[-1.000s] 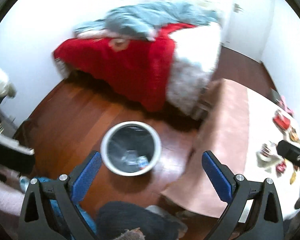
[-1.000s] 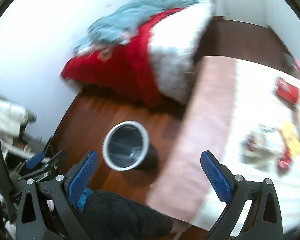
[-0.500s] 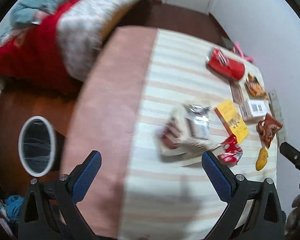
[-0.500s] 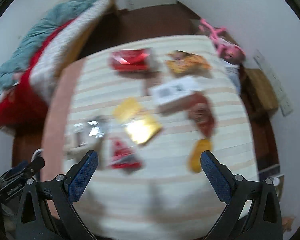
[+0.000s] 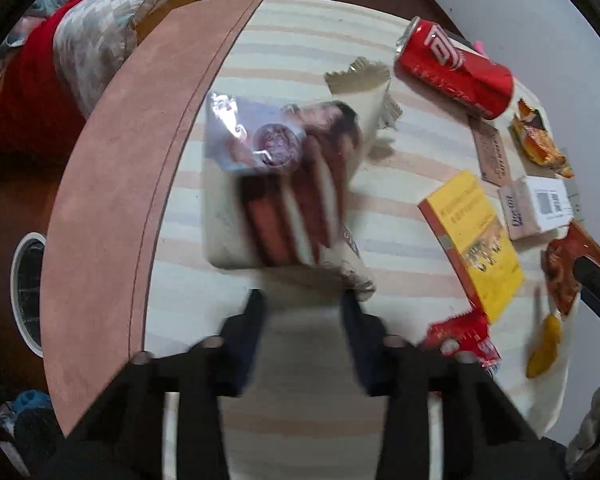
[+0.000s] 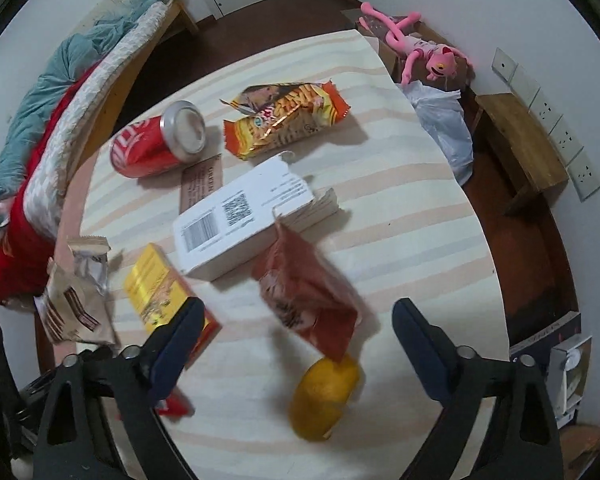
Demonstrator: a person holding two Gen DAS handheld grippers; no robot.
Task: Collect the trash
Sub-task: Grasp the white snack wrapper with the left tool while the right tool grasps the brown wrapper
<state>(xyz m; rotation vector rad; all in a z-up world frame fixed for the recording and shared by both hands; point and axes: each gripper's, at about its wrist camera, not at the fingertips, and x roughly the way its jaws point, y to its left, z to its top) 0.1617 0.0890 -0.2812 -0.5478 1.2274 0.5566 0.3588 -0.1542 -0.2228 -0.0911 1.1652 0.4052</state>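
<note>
My left gripper points down at the striped table, blurred, its jaws closing with nothing between them. A beige wafer wrapper lies just beyond its tips. My right gripper hangs over a red-brown snack wrapper, which lies between its wide, closing jaws; the pads stay clear of it. A yellow peel lies under that gripper. Also on the table are a red can, an orange snack wrapper, a white box and a yellow box.
The round bin stands on the wood floor left of the table, beside the bed. A small red wrapper lies near the left gripper. Right of the table are a pink plush toy, a plastic bag and a wooden stool.
Both grippers swung from the bin on the floor over to the table and came down closer to the litter. The left jaws narrowed sharply; the right jaws narrowed a little.
</note>
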